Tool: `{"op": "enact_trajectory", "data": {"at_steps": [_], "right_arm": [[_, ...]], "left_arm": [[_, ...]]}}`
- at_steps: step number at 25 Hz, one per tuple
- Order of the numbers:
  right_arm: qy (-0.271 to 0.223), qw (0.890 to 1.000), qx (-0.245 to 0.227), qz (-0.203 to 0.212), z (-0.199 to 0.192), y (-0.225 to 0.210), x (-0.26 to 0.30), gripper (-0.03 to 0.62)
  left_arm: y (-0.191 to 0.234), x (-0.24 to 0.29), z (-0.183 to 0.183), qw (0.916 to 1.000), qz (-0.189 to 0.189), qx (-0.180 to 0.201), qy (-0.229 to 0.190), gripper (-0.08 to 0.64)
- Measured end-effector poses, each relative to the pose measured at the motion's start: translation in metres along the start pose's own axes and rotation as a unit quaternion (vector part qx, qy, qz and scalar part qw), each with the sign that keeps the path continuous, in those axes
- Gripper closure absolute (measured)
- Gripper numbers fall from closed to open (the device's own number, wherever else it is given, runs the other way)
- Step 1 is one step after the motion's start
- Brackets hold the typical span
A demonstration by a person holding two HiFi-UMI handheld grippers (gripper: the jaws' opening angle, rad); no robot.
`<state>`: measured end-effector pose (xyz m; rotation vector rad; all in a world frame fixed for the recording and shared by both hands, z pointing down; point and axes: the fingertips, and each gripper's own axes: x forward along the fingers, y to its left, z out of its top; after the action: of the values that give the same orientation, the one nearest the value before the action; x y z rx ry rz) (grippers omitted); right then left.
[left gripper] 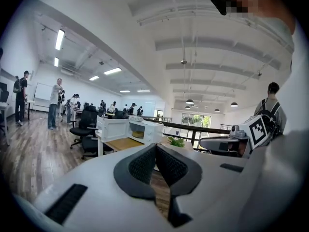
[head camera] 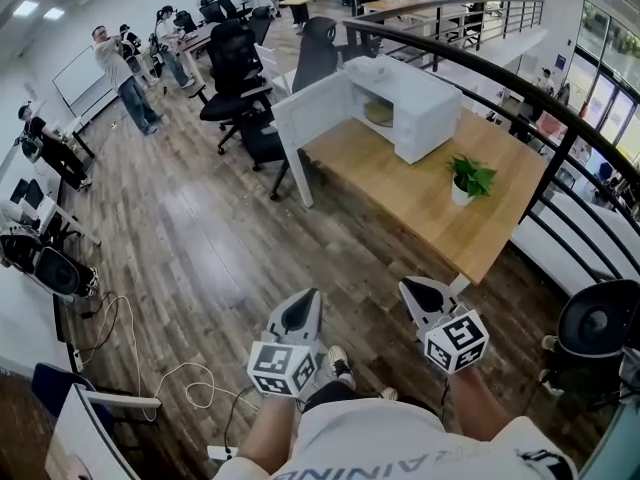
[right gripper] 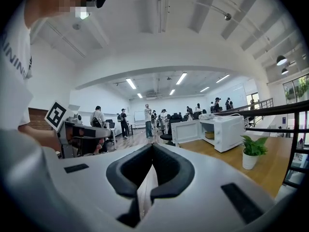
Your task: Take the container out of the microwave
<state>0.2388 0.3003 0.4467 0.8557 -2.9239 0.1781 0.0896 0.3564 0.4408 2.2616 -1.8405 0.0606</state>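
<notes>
A white microwave (head camera: 425, 108) stands on the wooden table (head camera: 440, 208) with its door (head camera: 310, 108) swung open to the left. Inside it lies a shallow tan container (head camera: 378, 114), which shows small in the left gripper view (left gripper: 137, 134) and the right gripper view (right gripper: 209, 135). My left gripper (head camera: 305, 304) and right gripper (head camera: 418, 290) hang side by side over the floor, well short of the table, and both point toward the microwave. Each has its jaws shut with nothing between them. The closed jaw tips show in the left gripper view (left gripper: 155, 149) and the right gripper view (right gripper: 152, 148).
A small potted plant (head camera: 468, 180) sits on the table's near right part. Black office chairs (head camera: 235, 68) stand left of the microwave door. A dark railing (head camera: 560, 118) runs behind the table. Cables (head camera: 150, 368) lie on the wood floor at left. People stand far off.
</notes>
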Motion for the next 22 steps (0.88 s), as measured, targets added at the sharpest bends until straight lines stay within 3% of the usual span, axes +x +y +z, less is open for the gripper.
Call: {"op": "enact_trajectory", "data": {"at_steps": [9, 22], "right_arm": [[0.017, 1.000, -0.012, -0.015, 0.013, -0.025, 0.086, 0.571], [0.030, 0.999, -0.027, -0.033, 0.027, -0.026, 0.211, 0.571]], "left_arm": [[0.074, 0.054, 0.020, 0.9998, -0.014, -0.009, -0.009, 0.529], [0.193, 0.105, 0.051, 0.9994, -0.028, -0.009, -0.016, 0.528]]}}
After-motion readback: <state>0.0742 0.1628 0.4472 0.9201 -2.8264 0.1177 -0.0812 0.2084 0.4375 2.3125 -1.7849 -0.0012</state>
